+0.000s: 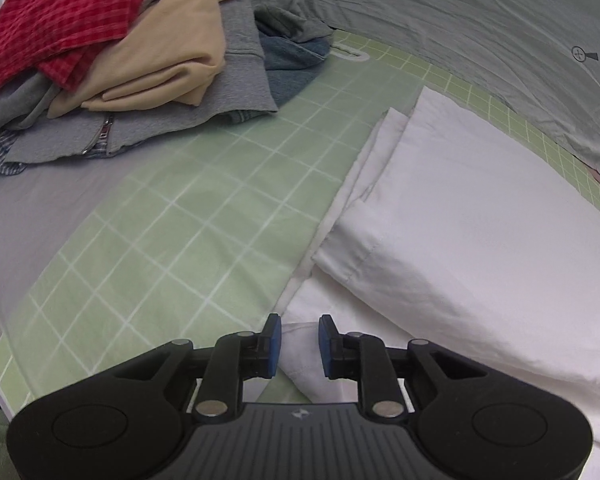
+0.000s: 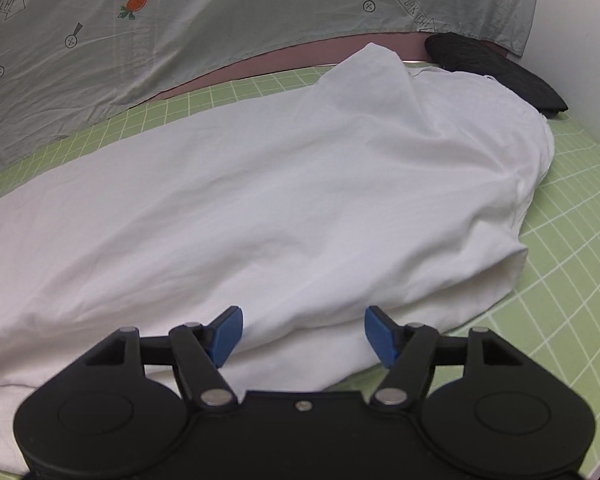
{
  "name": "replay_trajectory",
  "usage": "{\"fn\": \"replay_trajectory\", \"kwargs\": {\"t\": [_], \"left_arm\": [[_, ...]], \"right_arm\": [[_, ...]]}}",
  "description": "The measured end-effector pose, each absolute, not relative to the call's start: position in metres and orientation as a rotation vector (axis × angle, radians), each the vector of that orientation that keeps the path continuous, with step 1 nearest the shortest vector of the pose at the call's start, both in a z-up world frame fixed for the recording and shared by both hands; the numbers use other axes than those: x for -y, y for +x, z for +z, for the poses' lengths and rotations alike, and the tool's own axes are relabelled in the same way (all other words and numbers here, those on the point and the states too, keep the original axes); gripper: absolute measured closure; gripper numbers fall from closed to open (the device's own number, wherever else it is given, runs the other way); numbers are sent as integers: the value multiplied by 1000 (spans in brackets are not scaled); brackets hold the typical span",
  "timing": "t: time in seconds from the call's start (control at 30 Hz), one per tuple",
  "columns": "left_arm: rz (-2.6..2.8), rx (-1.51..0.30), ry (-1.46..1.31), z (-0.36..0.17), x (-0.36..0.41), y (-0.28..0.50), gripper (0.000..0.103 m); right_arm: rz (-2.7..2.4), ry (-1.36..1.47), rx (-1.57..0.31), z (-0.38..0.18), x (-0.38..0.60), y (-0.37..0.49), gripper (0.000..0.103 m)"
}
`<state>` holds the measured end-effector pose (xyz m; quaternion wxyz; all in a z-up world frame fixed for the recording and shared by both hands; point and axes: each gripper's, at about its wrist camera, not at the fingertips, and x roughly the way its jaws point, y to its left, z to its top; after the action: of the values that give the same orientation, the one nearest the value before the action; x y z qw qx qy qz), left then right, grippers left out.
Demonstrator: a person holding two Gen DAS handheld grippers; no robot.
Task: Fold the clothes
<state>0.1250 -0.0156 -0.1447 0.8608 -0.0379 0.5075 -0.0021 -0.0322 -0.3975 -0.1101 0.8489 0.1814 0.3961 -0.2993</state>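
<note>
Green grid mat (image 1: 204,208); white garment (image 2: 280,184); both grippers open.

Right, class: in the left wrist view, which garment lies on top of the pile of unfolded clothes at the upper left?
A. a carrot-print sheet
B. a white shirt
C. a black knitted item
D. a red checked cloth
D: the red checked cloth sits highest on the pile, over a tan garment and a grey zipped top.
</note>
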Motion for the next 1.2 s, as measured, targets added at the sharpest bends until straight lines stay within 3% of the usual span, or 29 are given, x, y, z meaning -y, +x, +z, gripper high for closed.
{"fn": "replay_trajectory", "kwargs": {"t": [0.4, 0.5, 0.57, 0.67, 0.83, 1.03, 1.13, 1.17, 1.2], "left_arm": [[-175, -1071, -38, -150, 25, 142, 71], [-224, -1056, -69, -149, 27, 149, 70], [-252, -1046, -91, -148, 29, 153, 69], [-255, -1045, -135, -148, 29, 159, 65], [-224, -1050, -262, -153, 21, 165, 56], [-223, -1025, -345, -148, 15, 172, 55], [-220, -1022, -353, -149, 16, 174, 63], [-219, -1024, -356, -150, 16, 175, 83], [-219, -1031, -357, -150, 15, 176, 94]], "right_arm": [[-659, 487, -857, -128, 377, -6, 45], [-669, 505, -850, -131, 381, 0, 59], [-661, 520, -835, -131, 384, 2, 76], [-659, 538, -808, -126, 390, 0, 91], [-638, 565, -778, -119, 397, -8, 96], [-631, 571, -803, -125, 398, -8, 96], [-628, 583, -801, -126, 399, -9, 96], [-627, 587, -800, -126, 400, -9, 96], [-626, 591, -799, -126, 401, -9, 97]]}}
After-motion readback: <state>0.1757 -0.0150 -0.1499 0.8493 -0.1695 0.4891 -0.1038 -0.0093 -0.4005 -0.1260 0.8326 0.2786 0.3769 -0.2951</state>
